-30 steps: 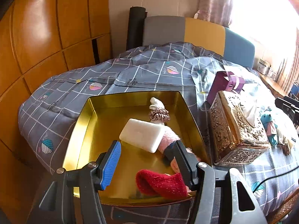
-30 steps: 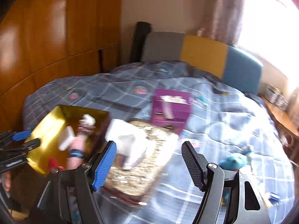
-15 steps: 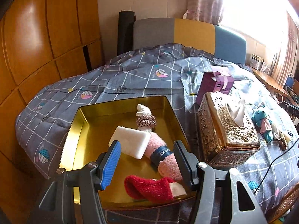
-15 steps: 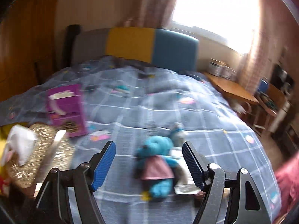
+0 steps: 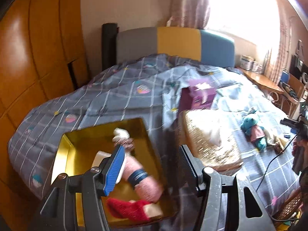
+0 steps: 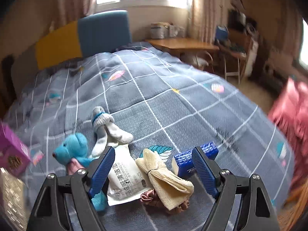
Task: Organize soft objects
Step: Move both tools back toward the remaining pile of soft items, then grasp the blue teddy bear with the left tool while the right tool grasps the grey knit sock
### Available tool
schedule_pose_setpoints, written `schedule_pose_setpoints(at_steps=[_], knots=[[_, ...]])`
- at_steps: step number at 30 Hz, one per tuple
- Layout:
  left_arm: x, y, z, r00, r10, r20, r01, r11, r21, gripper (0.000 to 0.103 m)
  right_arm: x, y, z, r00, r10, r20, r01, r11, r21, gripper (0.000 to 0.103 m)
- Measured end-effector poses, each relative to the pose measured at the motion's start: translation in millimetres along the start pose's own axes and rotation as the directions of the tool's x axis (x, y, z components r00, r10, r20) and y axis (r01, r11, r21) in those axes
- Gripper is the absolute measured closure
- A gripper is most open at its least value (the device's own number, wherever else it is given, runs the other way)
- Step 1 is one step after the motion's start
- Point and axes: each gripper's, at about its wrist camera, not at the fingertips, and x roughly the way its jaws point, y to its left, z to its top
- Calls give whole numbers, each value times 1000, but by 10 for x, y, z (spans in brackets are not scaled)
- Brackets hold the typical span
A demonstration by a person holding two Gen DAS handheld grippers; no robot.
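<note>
In the left wrist view a gold tray point(image 5: 65, 146) on the bed holds a pink sock roll point(image 5: 144, 181), a red sock point(image 5: 129, 208), a white block point(image 5: 100, 156) and a small white-brown item point(image 5: 123, 136). My left gripper point(image 5: 152, 167) is open and empty above the tray's right side. In the right wrist view my right gripper point(image 6: 154, 168) is open and empty over a pile: cream rolled cloth point(image 6: 163, 175), white packet point(image 6: 123, 181), blue teddy point(image 6: 73, 150), grey sock bundle point(image 6: 105, 127), pink scrunchie point(image 6: 152, 198), blue box point(image 6: 194, 157).
A gold tissue box point(image 5: 207, 144) and a purple box point(image 5: 198, 96) stand right of the tray. The teddy point(image 5: 252, 127) lies further right on the grey checked duvet point(image 6: 173, 100). A wooden wardrobe point(image 5: 28, 57) is at left; a desk point(image 6: 182, 44) is beyond the bed.
The left view has swung right and is blurred. The right gripper has swung further right and down, now over the pile of soft items by the teddy.
</note>
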Motion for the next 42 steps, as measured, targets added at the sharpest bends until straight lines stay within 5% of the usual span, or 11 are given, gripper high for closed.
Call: schedule_pose_setpoints(at_steps=[7, 11, 19, 25, 28, 34, 38, 42], knots=[[-21, -704, 323, 987, -158, 17, 155, 981, 117, 44, 29, -127, -16, 999, -6, -45, 9, 998, 63, 21], [51, -1209, 446, 956, -290, -34, 292, 943, 159, 44, 98, -200, -16, 997, 10, -74, -1, 994, 113, 21], [447, -2077, 423, 906, -380, -185, 412, 893, 181, 44, 145, -342, -29, 992, 61, -114, -37, 978, 203, 21], [887, -2484, 319, 854, -429, -295, 471, 878, 89, 49, 151, -397, -36, 987, 105, -125, -70, 965, 252, 21], [1181, -2607, 285, 809, -475, -347, 502, 865, -13, 50, 141, -395, -34, 985, 122, -123, -87, 962, 258, 21], [1679, -2912, 237, 792, -463, -398, 478, 876, -69, 50, 142, -368, -34, 979, 161, -128, -124, 958, 260, 21], [1945, -3156, 259, 797, -439, -416, 461, 886, -51, 48, 164, -368, -36, 972, 191, -136, -148, 950, 274, 21], [2147, -3335, 293, 820, -401, -408, 434, 901, -13, 42, 194, -374, -44, 965, 217, -146, -168, 943, 287, 21]])
